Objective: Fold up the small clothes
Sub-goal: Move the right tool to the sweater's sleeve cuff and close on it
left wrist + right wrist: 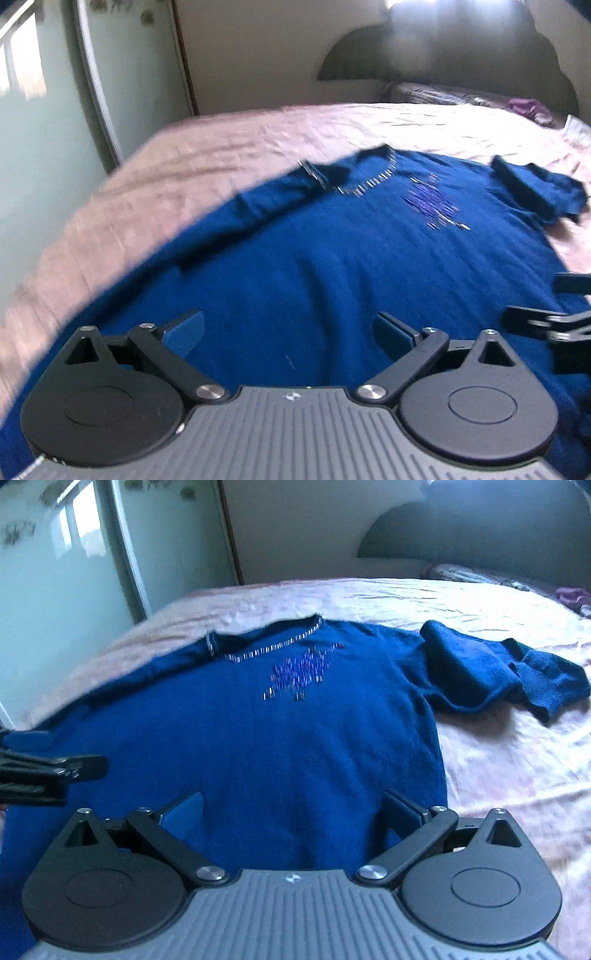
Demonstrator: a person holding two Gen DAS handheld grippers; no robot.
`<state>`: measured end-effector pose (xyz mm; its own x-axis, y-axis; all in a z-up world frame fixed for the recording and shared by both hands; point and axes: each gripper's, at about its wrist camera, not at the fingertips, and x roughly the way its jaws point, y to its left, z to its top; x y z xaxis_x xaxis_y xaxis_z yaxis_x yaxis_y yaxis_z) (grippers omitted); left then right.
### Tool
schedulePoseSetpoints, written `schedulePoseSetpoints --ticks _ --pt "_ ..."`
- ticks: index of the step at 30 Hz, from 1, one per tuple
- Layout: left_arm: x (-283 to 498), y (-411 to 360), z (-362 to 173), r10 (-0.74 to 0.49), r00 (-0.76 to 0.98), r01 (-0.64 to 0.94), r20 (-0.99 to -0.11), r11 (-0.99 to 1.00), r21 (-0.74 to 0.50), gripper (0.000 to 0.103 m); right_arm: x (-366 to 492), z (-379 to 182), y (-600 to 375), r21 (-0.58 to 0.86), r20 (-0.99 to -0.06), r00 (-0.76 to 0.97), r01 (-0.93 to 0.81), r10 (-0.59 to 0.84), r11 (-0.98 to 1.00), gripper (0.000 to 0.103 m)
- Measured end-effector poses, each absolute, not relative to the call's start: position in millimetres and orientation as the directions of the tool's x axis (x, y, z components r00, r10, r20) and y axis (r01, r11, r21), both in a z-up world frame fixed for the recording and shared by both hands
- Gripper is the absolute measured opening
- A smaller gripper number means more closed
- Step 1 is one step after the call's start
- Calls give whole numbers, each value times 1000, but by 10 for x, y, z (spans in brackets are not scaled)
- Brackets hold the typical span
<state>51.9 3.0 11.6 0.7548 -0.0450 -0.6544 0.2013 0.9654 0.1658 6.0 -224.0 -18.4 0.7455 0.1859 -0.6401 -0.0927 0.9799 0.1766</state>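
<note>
A dark blue sweater point(295, 258) with silver beads at the neckline and chest lies front up on the bed; it also shows in the right wrist view point(258, 738). Its right sleeve point(498, 672) lies bunched out to the side. My left gripper point(290, 332) is open and empty, low over the sweater's lower part. My right gripper point(291, 814) is open and empty over the hem near the sweater's right edge. Each gripper shows at the edge of the other's view, the right one point(546, 317) and the left one point(48, 771).
The bed has a pale pink cover point(498, 775). A dark headboard point(461, 48) and pillows point(443, 94) are at the far end, with a purple cloth point(528, 107) near them. A mirrored wardrobe door point(48, 110) stands to the left.
</note>
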Motion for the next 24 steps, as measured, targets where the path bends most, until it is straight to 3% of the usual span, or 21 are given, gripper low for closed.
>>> schedulePoseSetpoints --ticks 8,14,20,24 --pt "1280 38 145 -169 677 305 -716 950 64 98 493 127 -2141 24 -579 805 -142 130 990 103" --pt "1802 -37 -114 -255 584 357 -771 933 -39 96 1099 62 -2091 -15 -614 777 -191 141 982 103" --pt "2253 -73 -229 -235 620 335 -749 942 -17 97 1518 -62 -1949 -111 -643 759 -227 105 968 103" --pt "2594 9 -265 -157 679 259 -717 965 33 98 1548 -128 -1987 -118 -643 759 -231 103 966 103"
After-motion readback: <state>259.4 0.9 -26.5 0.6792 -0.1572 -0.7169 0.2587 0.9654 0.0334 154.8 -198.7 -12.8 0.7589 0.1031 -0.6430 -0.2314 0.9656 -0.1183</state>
